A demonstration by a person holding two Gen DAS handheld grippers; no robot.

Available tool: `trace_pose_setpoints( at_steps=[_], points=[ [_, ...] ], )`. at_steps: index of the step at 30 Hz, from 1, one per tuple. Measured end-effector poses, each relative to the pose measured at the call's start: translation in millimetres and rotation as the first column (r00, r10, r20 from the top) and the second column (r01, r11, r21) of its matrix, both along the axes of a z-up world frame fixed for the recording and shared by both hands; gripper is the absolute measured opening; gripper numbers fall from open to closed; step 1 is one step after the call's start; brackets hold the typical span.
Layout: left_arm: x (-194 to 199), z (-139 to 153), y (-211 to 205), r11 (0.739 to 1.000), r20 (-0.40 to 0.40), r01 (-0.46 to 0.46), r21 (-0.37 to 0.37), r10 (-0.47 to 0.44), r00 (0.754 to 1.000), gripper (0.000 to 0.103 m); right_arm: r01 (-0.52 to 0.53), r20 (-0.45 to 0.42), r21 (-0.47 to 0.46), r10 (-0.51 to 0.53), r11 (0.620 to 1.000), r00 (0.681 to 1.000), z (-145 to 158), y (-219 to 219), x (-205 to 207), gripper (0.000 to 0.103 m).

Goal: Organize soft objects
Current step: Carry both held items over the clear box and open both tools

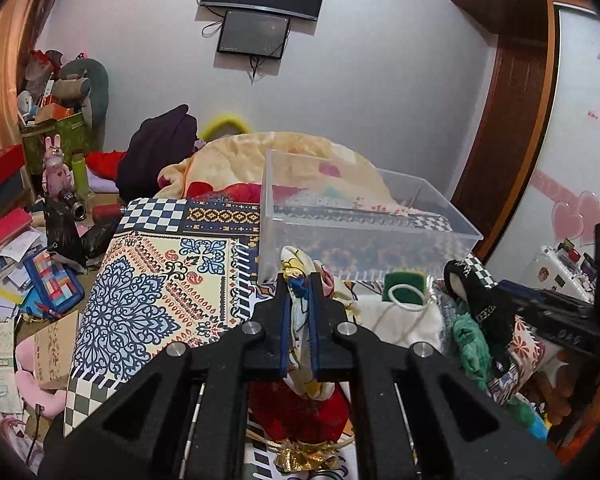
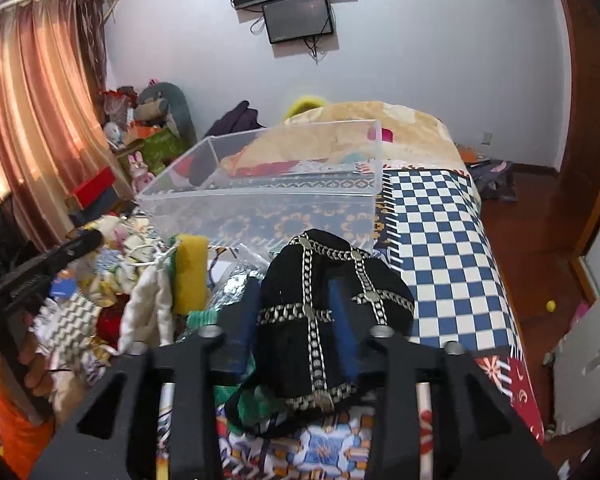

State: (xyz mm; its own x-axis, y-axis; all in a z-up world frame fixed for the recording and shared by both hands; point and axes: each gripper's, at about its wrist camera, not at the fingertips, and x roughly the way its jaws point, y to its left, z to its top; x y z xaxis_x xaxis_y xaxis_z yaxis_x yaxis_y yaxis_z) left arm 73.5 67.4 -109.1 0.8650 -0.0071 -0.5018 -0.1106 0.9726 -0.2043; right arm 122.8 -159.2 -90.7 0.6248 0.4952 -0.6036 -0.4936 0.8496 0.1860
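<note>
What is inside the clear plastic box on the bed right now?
The clear plastic box looks empty: only the patterned bedspread shows through its floor and walls. The blanket lies behind it. The near corners are partly hidden by the pile of soft things.

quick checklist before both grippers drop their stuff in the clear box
1. Left gripper has a hold on the floral cloth: ok, fingers shut on it.
2. Right gripper has a hold on the black embroidered cap: ok, fingers squeeze its sides.
3. Clear plastic box open on top: ok, no lid.
4. Room inside the box: ok, looks bare.
5. Cloth's tail free of the red item below: cannot tell.
6. Yellow sponge clear of the right path: ok, left of it.
</note>
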Motion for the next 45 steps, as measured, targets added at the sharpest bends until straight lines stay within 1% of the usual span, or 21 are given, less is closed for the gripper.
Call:
trace_pose_setpoints(
  at_steps=[5, 6, 7, 9, 10, 13, 20, 25, 29, 32, 37, 41, 45],
  points=[
    [-0.1, 7.1, -2.5, 1.000, 0.017, 0.006, 0.005, -0.006, 1.000, 0.007, -0.007, -0.028, -0.066, 0.005, 0.998, 1.000, -15.6, 18.0, 14.0, 0.038],
    [-0.2, 9.1, -3.2, 1.000, 0.022, 0.008, 0.007, -0.008, 1.000, 0.007, -0.001, -0.027, -0.072, -0.001, 0.997, 1.000, -17.2, 19.1, 13.6, 0.032],
    [-0.2, 10.1, -3.8, 1.000, 0.025, 0.009, 0.009, -0.009, 1.000, 0.007, 0.002, -0.020, -0.068, -0.003, 0.998, 1.000, -18.4, 18.7, 13.5, 0.023],
    [0.7, 13.2, -5.3, 1.000, 0.031, 0.008, 0.014, -0.009, 0.999, 0.007, 0.009, -0.011, -0.064, -0.010, 0.998, 1.000, -15.4, 16.3, 11.9, 0.020],
    [1.4, 14.9, -5.5, 1.000, 0.033, 0.008, 0.016, -0.009, 0.999, 0.007, 0.013, 0.001, -0.059, -0.013, 0.998, 1.000, -12.3, 13.7, 10.1, 0.017],
    [4.4, 22.8, -5.6, 1.000, 0.046, 0.010, 0.022, -0.011, 0.999, 0.007, 0.017, 0.031, -0.028, -0.016, 0.999, 0.999, 0.2, 4.1, 3.4, 0.016],
    [15.6, 51.2, -6.4, 0.999, 0.100, 0.010, 0.052, -0.015, 0.995, 0.007, 0.011, 0.121, 0.064, -0.019, 0.998, 0.992, 38.9, -15.5, -9.5, 0.015],
    [32.4, 66.6, -6.4, 0.998, 0.119, 0.011, 0.069, -0.020, 0.993, 0.007, 0.020, 0.194, 0.063, -0.032, 0.998, 0.981, 62.0, -8.2, -3.7, 0.015],
    [50.6, 75.7, -6.4, 0.997, 0.123, 0.019, 0.072, -0.028, 0.992, 0.007, 0.026, 0.227, 0.073, -0.042, 0.997, 0.973, 71.5, -1.8, 10.4, 0.015],
    [68.4, 77.7, -5.3, 0.997, 0.109, 0.028, 0.067, -0.035, 0.993, 0.007, 0.016, 0.244, 0.087, -0.037, 0.996, 0.969, 78.0, 3.2, 21.3, 0.015],
    [97.3, 73.6, -1.1, 0.998, 0.067, 0.033, 0.058, -0.037, 0.997, 0.007, 0.016, 0.278, 0.069, -0.035, 0.997, 0.960, 84.7, 17.6, 38.3, 0.015],
    [120.3, 65.2, 1.9, 0.998, 0.030, 0.028, 0.053, -0.029, 0.999, 0.007, 0.019, 0.296, 0.052, -0.034, 0.998, 0.955, 85.0, 26.3, 48.8, 0.015],
    [144.4, 51.0, 4.9, 0.998, -0.027, 0.027, 0.052, -0.025, 0.999, 0.007, 0.021, 0.281, 0.020, -0.026, 1.000, 0.959, 78.2, 38.4, 65.4, 0.015]
  ],
)
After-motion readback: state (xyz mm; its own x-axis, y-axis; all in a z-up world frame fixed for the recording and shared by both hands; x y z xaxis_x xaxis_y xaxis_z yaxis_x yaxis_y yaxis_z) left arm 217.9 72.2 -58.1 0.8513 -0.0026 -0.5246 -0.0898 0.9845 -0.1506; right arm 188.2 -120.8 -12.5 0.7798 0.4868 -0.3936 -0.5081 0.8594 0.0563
